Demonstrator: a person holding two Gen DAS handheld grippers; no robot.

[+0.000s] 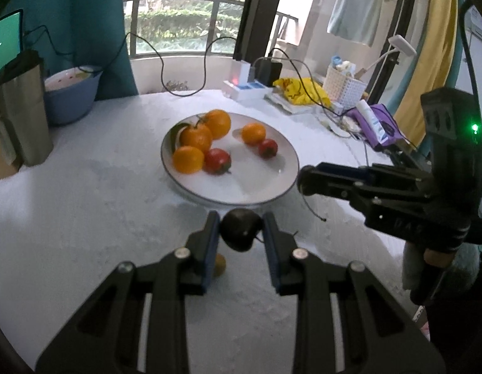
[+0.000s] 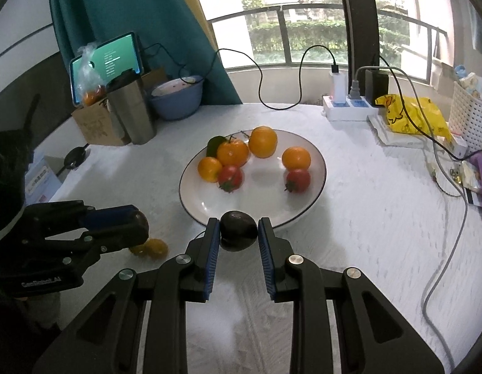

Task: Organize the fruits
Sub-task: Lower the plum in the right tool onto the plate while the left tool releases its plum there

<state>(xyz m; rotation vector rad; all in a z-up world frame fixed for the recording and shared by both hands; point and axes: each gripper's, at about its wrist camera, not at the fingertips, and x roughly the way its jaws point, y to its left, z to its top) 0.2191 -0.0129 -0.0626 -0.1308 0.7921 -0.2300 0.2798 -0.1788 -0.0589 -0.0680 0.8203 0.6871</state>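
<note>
Fruits are gathered on a white plate [image 2: 324, 168] at the middle of the table [image 2: 365, 233]: four oranges [image 2: 233, 152] and two tomatoes [image 2: 298, 180] are grouped on its far half, and its near half is left bare. A dark fruit [image 1: 241, 229] is clamped between the blue pads of the left gripper [image 1: 241, 233], just short of the plate's near rim and raised above the tabletop. A small yellow fruit [image 1: 220, 263] is seen on the cloth beneath it. A second dark fruit [image 2: 239, 230] is pinched between the pads of the right gripper [image 2: 239, 233], right at the near rim. In the left wrist view the right gripper is seen close beside the plate's right edge.

Bare cloth is seen between the grippers and the near table edge. The far left corner is taken up by a steel tumbler [image 2: 133, 110] and a blue bowl [image 2: 178, 98]. The far right edge is crowded by a power strip [image 2: 350, 107], a yellow bag [image 2: 412, 117], a white basket [image 2: 468, 118] and a grey cable [image 2: 446, 249] trailing toward the near edge.
</note>
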